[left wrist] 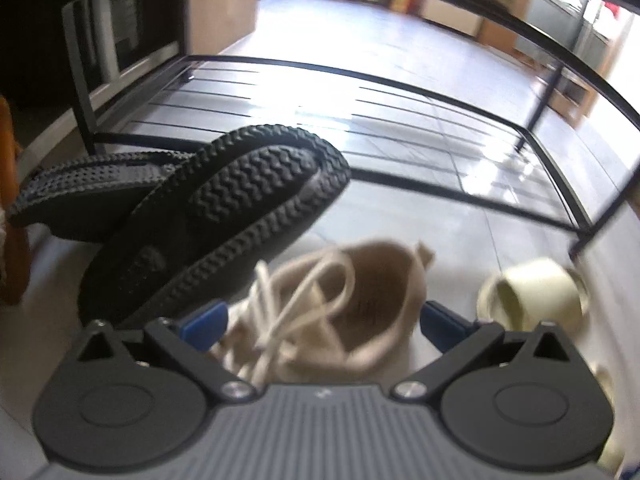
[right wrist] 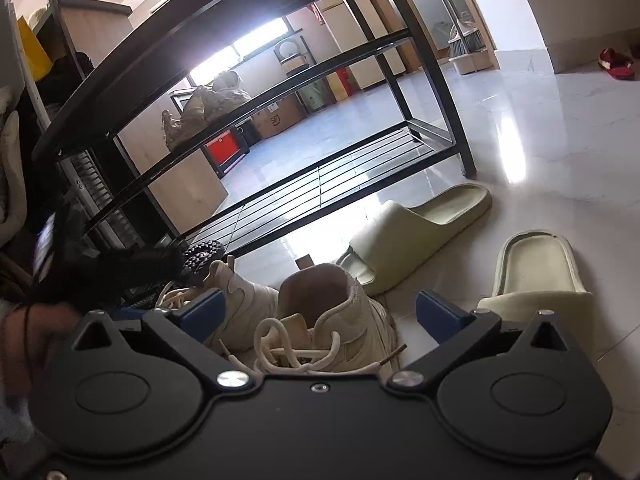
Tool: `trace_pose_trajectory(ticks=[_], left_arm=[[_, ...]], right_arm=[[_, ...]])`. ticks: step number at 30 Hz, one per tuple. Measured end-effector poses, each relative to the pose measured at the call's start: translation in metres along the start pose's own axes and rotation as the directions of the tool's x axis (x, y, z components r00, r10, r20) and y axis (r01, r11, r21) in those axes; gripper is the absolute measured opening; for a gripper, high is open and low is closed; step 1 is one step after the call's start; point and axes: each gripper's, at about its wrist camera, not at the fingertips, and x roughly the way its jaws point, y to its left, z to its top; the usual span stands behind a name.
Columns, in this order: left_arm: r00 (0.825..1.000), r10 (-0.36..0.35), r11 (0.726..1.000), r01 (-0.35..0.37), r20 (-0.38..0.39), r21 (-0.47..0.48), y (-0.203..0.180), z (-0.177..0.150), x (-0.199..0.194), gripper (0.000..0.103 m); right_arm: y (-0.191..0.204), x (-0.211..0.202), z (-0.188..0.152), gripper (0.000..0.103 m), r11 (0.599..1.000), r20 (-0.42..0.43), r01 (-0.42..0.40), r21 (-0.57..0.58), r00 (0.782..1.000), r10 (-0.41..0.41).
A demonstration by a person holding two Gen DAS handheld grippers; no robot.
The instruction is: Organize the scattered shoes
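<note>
In the left wrist view my left gripper [left wrist: 320, 322] is open just above a beige lace-up sneaker [left wrist: 360, 300] on the floor. A pair of black slippers [left wrist: 208, 208], soles showing, leans at the rack's left end; what holds it I cannot tell. In the right wrist view my right gripper [right wrist: 318, 312] is open over a second beige sneaker [right wrist: 340, 316]; the first sneaker [right wrist: 244, 304] lies to its left. Two pale green slides [right wrist: 416, 228] [right wrist: 536, 268] lie on the floor to the right. The black slippers [right wrist: 200, 256] show at the left.
A black metal shoe rack [right wrist: 320, 188] with a wire bottom shelf stands ahead; a shoe [right wrist: 208, 108] sits on its middle shelf. A red shoe [right wrist: 616, 64] lies far right on the glossy tile floor. Boxes and cabinets stand behind the rack.
</note>
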Motion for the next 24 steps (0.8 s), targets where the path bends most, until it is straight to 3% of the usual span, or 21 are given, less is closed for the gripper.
trace_pose_trajectory(ticks=[4,18,24], left_arm=[[1.000,-0.016,0.995,0.015,-0.016,-0.096,0.003,0.014,0.024,0.103],[0.993,-0.017,0.973,-0.011,-0.120,-0.231,-0.004,0.029,0.048,0.103],[0.993,-0.012,0.979,-0.013,-0.121,-0.202,-0.010,0.026,0.054,0.103]], right_arm=[[-0.007,0.003,0.000,0.103,1.000,-0.003,-0.002,0.023,1.000,0.002],[-0.012,0.005,0.003,0.103,0.998,0.007,-0.038,0.052,0.999,0.038],[-0.013,0.006,0.003,0.103,0.998,0.006,-0.038,0.059,0.999,0.037]])
